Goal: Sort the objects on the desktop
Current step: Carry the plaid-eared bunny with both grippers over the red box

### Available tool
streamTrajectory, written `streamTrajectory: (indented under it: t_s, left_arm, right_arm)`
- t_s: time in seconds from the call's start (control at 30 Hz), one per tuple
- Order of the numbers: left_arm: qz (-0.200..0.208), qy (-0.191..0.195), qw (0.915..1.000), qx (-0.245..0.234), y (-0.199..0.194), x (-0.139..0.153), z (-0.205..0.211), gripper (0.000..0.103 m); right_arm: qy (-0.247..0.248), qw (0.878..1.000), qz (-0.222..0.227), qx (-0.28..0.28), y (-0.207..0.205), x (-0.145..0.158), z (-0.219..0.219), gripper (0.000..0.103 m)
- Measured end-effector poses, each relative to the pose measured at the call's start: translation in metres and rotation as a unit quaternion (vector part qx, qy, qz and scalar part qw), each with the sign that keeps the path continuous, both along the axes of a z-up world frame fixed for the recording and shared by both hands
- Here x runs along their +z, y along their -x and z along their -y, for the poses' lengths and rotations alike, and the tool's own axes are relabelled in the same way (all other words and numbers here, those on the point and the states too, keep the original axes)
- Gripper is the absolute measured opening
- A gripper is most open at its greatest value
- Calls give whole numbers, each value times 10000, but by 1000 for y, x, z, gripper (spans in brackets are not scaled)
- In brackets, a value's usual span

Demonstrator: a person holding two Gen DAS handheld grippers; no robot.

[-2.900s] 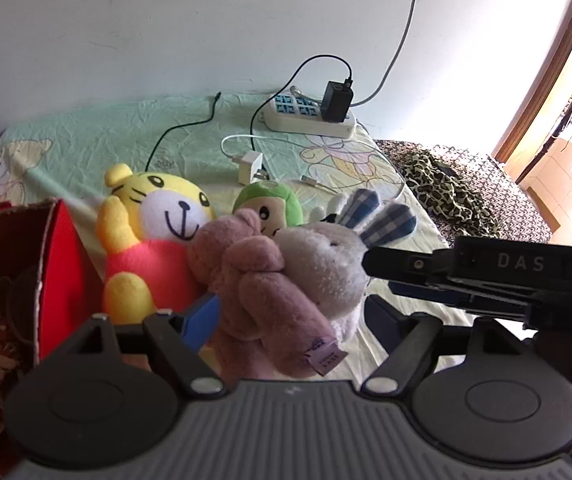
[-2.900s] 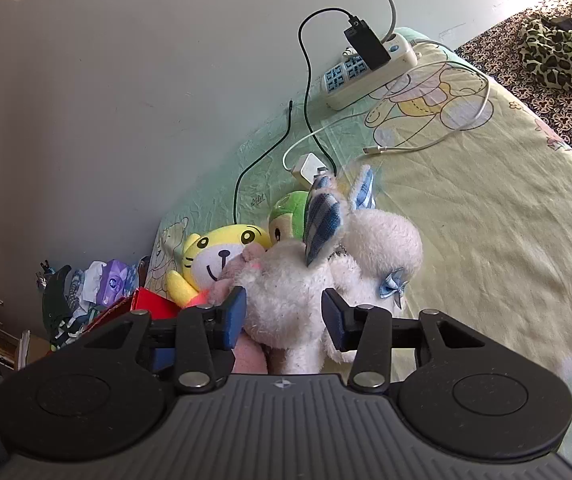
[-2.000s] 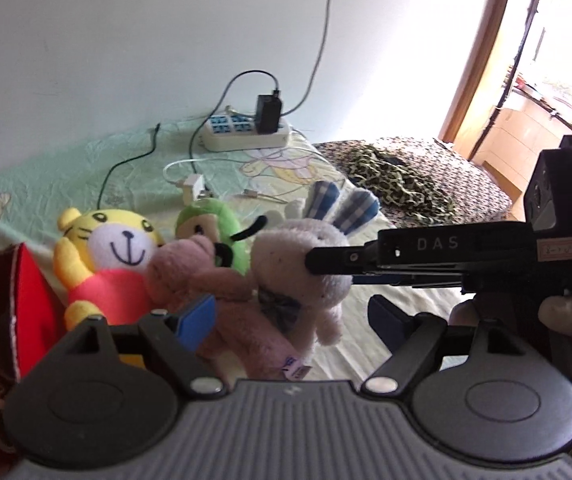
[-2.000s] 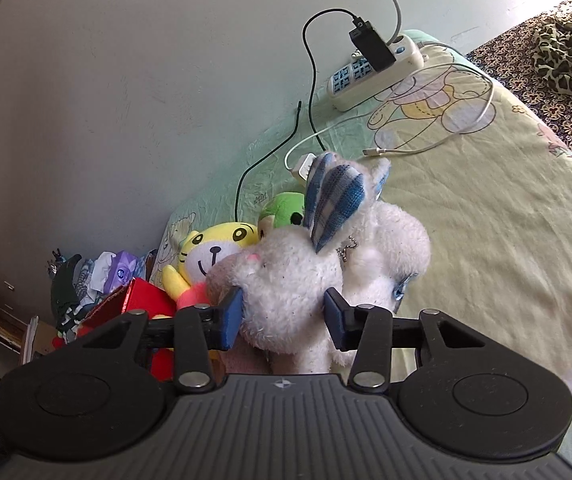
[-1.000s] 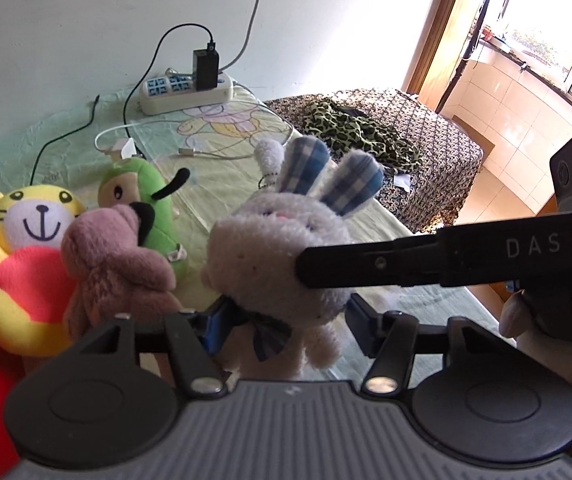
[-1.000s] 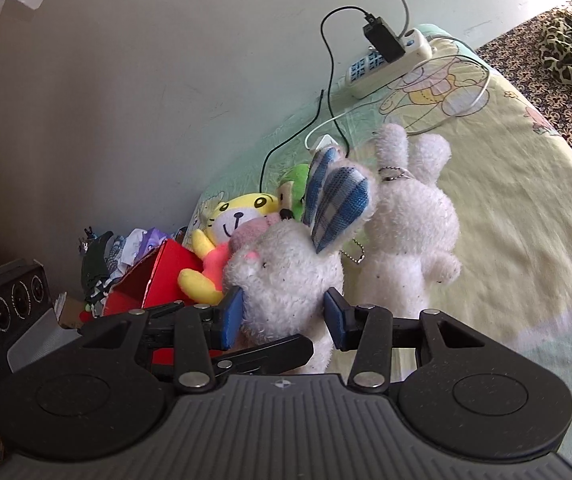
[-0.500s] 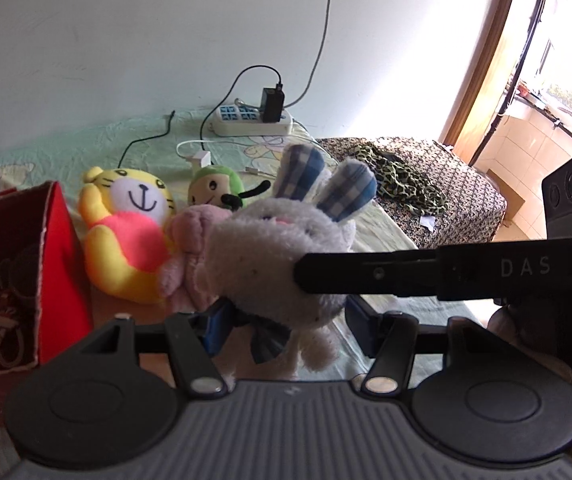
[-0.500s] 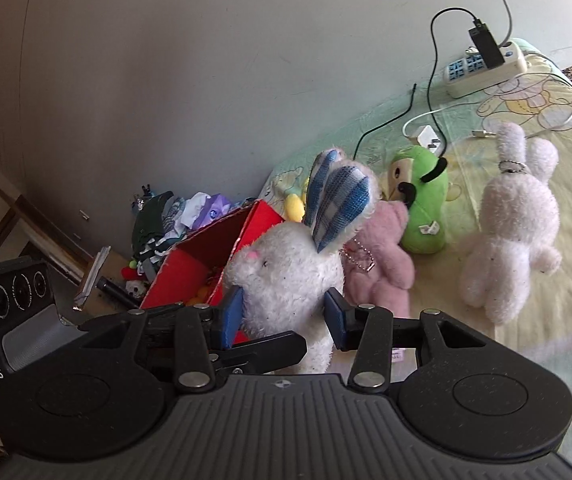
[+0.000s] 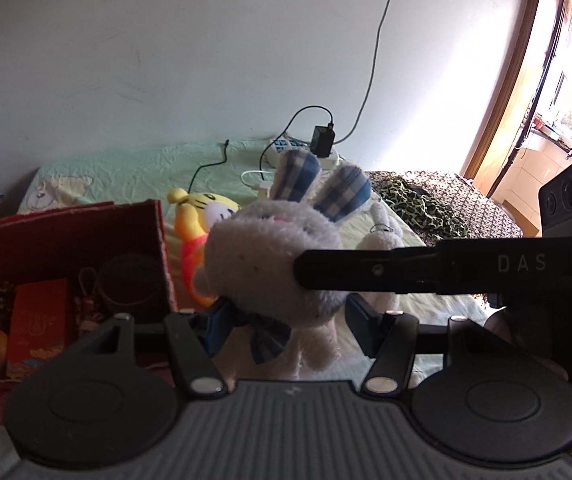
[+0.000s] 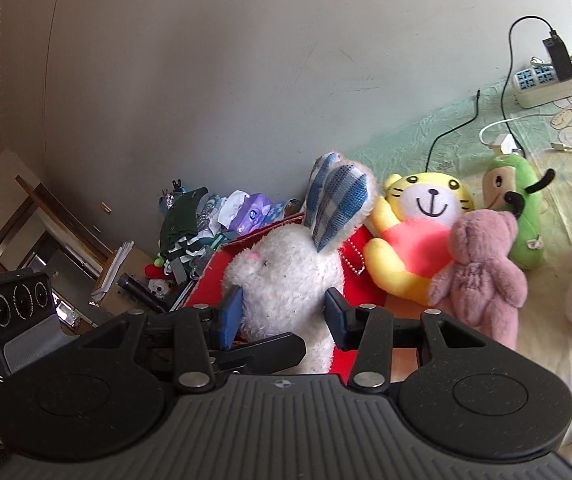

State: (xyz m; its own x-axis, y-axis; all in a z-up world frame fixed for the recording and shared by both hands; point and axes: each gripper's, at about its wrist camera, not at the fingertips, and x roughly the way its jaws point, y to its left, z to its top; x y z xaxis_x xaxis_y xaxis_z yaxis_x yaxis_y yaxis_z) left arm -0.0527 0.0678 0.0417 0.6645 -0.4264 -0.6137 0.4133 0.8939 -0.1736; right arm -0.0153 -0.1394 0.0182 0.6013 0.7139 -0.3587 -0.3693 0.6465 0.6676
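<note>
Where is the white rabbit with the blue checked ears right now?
The white rabbit is clamped in the right hand-held gripper, held over the red box, left of the yellow tiger plush in the right wrist view.

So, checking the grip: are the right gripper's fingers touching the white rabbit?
Touching. The right wrist view shows both fingers pressed into the white rabbit fur.
</note>
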Motion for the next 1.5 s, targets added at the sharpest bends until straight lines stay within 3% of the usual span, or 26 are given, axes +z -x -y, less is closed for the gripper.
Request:
streamTrajectory:
  t_s: [0.13, 0.47, 0.7, 0.93, 1.1, 1.5]
  left_arm:
    - [27, 162, 9998, 89, -7, 9, -39, 62]
    - [315, 19, 9976, 623, -27, 19, -123, 65]
    - [25, -440, 9930, 1095, -44, -12, -168, 65]
    - [-265, -536, 9888, 1370, -66, -32, -202, 65]
    - [-389, -577, 9874, 1420, -78, -43, -211, 63]
    - [-452, -742, 9839, 1560, -91, -53, -216, 64]
  right_arm:
    - [90, 9997, 230, 51, -12, 12, -40, 48]
    - [-90, 9990, 300, 328, -49, 15, -126, 48]
    - [-166, 9978, -163, 616, -76, -11, -181, 48]
    - [-217, 9954, -583, 727, -98, -28, -211, 48]
    - [-55, 9930, -928, 723, -118, -41, -229, 48]
    - [-244, 9828, -1740, 572, -145, -63, -249, 48]
